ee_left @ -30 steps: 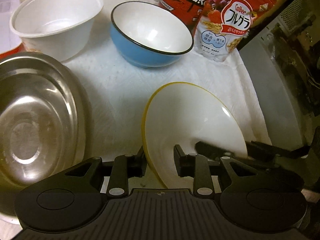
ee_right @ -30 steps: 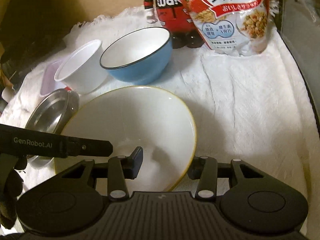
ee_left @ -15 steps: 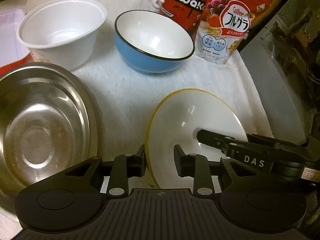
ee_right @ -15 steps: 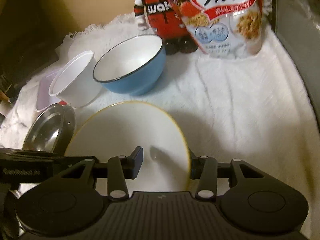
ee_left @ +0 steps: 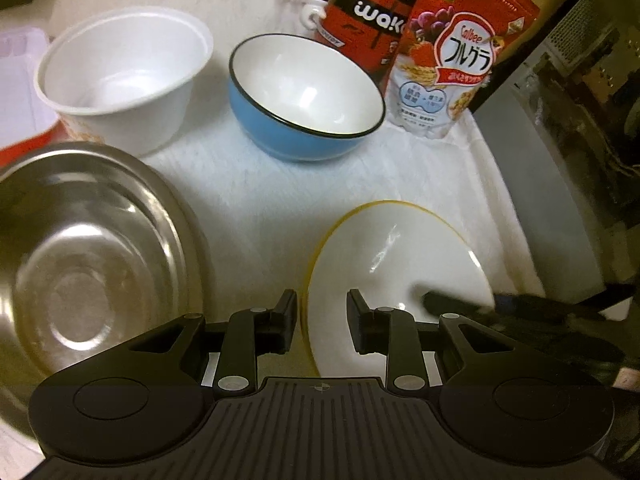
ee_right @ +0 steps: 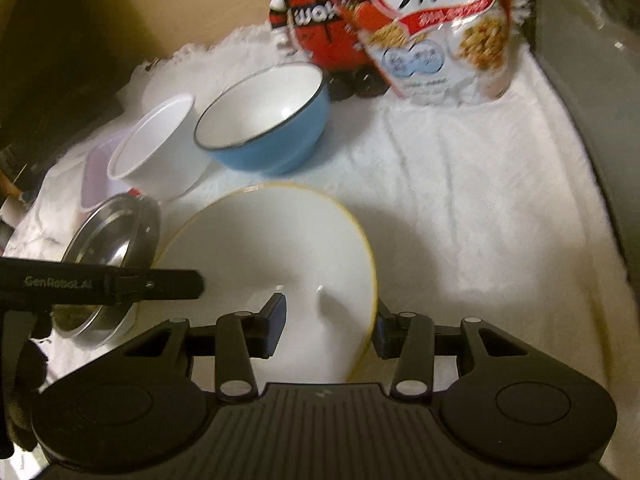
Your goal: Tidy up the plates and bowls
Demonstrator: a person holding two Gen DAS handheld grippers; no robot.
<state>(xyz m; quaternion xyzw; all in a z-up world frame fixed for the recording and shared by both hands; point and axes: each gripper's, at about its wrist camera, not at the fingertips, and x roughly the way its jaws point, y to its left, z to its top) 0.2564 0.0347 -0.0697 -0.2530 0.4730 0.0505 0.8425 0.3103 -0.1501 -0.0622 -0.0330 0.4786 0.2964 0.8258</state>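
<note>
A white plate with a yellow rim (ee_left: 384, 264) (ee_right: 264, 256) is held tilted above the white cloth. My left gripper (ee_left: 322, 316) straddles its left rim with a gap between the fingers. My right gripper (ee_right: 330, 322) straddles its right rim, one finger over the plate and one outside. A steel bowl (ee_left: 84, 264) (ee_right: 108, 248) lies to the left. A blue bowl (ee_left: 304, 100) (ee_right: 268, 120) and a white plastic bowl (ee_left: 120, 76) (ee_right: 156, 148) stand behind.
A red cereal bag (ee_left: 452, 52) (ee_right: 436, 28) and a red figure-shaped container (ee_left: 360, 24) (ee_right: 316, 28) stand at the back. A grey appliance (ee_left: 552, 152) borders the cloth on the right. A pale lilac tray (ee_right: 94, 176) lies far left.
Both grippers and the plate have drawn back and lifted, so the bowls look farther away. The plate now tilts more steeply. The right view is blurred by motion.
</note>
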